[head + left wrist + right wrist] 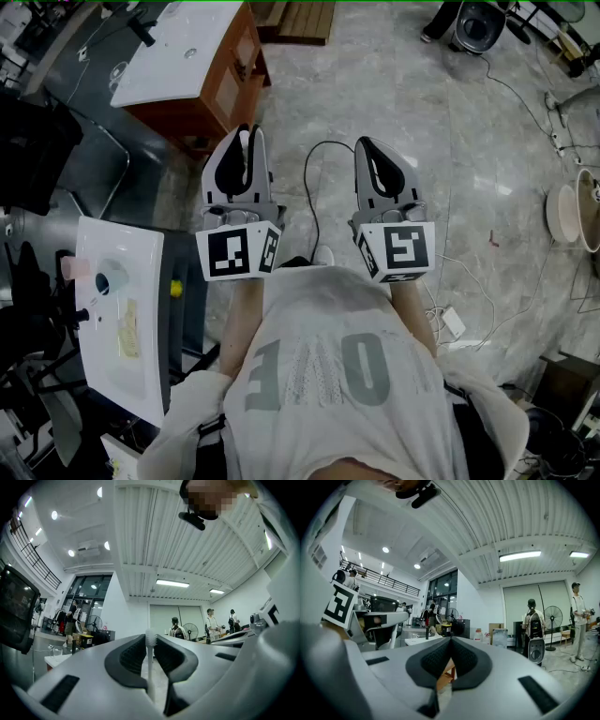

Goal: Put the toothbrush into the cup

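The left gripper point(149, 641) is clamped on the white toothbrush point(150, 665), whose bristle head pokes out past the jaw tips. The right gripper point(450, 643) has its jaws pressed together on nothing. What I take for the cup point(111, 279) stands on the white basin point(141, 370) at the lower left of the head view, well apart from both. I'd call this the carrying step. Next the brush must swing left and down, lined up over the cup's mouth.

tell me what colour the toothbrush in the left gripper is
White. The toothbrush shows best in the left gripper view, clamped between the jaws.
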{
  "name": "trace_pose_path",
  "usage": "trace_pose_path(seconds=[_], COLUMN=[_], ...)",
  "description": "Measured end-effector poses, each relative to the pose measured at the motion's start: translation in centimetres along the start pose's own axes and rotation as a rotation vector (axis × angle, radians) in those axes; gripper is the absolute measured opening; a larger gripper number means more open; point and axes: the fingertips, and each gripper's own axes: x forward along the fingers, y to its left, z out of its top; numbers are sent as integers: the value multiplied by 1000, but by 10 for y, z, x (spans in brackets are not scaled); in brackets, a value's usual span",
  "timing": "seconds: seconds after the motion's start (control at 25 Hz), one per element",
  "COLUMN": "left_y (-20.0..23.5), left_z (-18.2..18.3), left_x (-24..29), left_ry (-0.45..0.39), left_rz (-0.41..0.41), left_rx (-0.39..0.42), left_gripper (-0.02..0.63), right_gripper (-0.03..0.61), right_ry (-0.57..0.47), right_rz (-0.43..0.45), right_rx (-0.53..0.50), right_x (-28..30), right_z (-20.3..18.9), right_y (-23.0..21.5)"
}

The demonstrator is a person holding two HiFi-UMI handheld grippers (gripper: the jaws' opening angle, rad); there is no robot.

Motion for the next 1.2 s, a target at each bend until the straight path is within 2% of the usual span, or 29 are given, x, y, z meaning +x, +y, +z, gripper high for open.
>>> trace_pose_path(seconds=[0.36, 0.64, 0.84, 1.2], left_y=[3, 6, 23, 63], left_z=[-9, -18, -36, -47], left_x=[15, 23, 29, 91], left_ry=[23, 44, 74, 23], left_rz=[-18, -23, 8, 9], left_rx=[3, -11, -32, -37], left_gripper=[71, 71, 71, 71], right_gripper=[31, 31, 31, 31], right_ry=[23, 20, 70, 32], right_rz=[16, 37, 43, 6], right_rx=[26, 130, 125, 93], right_x=[9, 15, 35, 100], right_z=[-10, -17, -31, -28], right_y=[1, 0, -1, -31])
